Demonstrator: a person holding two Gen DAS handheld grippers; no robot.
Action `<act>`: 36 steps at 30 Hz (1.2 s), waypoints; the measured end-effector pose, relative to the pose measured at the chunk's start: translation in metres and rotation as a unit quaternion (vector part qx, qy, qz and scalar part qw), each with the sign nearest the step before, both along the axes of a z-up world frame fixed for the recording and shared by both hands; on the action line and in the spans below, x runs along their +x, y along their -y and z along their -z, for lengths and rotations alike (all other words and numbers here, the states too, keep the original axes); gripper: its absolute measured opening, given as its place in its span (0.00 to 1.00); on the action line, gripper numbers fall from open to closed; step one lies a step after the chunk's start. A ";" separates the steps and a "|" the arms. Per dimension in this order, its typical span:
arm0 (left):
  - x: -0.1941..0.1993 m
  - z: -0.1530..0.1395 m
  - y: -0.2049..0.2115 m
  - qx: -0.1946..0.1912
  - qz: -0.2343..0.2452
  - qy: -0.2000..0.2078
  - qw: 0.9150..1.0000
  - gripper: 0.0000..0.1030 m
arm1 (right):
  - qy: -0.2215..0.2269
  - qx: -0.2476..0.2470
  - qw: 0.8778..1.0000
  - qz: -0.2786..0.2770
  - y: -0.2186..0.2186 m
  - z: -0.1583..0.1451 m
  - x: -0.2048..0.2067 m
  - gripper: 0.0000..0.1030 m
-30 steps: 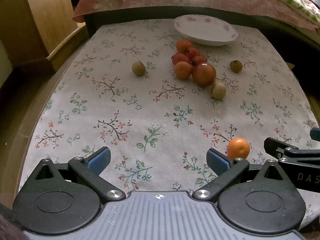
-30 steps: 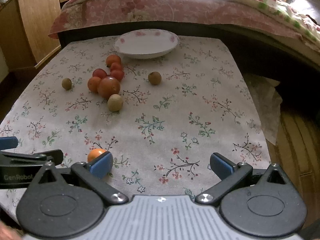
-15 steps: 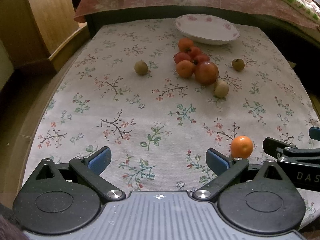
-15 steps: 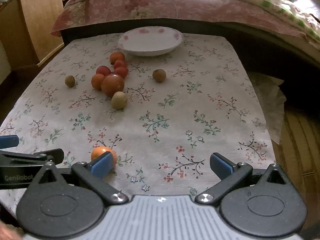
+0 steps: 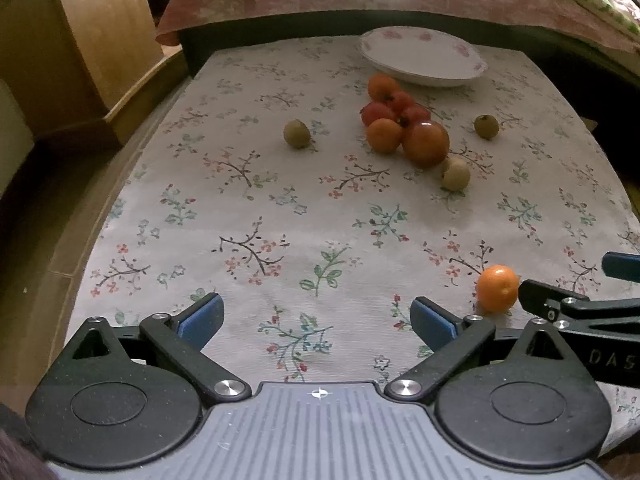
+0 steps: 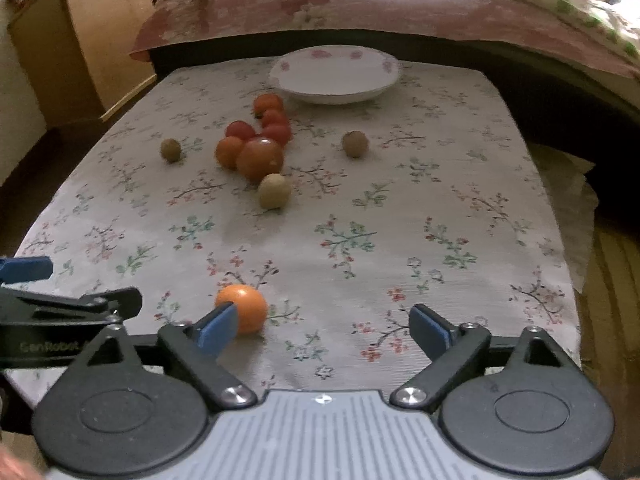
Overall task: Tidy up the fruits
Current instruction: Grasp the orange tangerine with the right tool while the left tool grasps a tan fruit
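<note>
Near the right tongs [image 6: 322, 326]: round orange [image 6: 242, 308] (bright, smooth).

Matt woven tablecloth [image 5: 280, 208], glossy glazed plate [image 5: 420, 58], smooth shiny tomato [image 5: 425, 143].

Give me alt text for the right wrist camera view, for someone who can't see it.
An open right gripper hangs low over a floral tablecloth, a lone orange fruit by its left finger. Farther off, a cluster of red and orange fruits, three small brownish ones and an empty plate.
</note>
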State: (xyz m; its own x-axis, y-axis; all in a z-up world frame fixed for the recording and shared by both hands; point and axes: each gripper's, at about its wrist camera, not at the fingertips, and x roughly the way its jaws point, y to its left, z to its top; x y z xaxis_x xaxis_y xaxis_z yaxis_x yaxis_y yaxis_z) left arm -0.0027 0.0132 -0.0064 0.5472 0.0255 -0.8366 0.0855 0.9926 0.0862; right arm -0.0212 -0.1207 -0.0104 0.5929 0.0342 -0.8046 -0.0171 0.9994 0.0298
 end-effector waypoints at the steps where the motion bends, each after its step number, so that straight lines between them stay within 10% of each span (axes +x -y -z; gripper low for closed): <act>1: 0.000 -0.001 -0.001 0.002 0.000 0.001 1.000 0.98 | -0.002 0.002 1.000 -0.004 -0.001 0.001 0.001 0.84; 18: 0.004 0.002 -0.010 0.014 -0.013 0.008 1.000 0.97 | -0.026 0.046 0.994 -0.098 -0.026 0.018 0.016 0.34; 36: 0.076 -0.002 -0.022 -0.013 0.029 0.033 0.999 0.66 | -0.029 0.080 0.990 -0.109 -0.008 0.009 0.044 0.33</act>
State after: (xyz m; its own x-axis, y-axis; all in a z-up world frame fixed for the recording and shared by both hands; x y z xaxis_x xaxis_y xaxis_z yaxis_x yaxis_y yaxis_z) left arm 0.0731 0.0350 -0.0049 0.6019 -0.0286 -0.7981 0.1375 0.9882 0.0683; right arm 0.0223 -0.1126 -0.0194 0.5103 0.2849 -0.8114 -0.2247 0.9549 0.1940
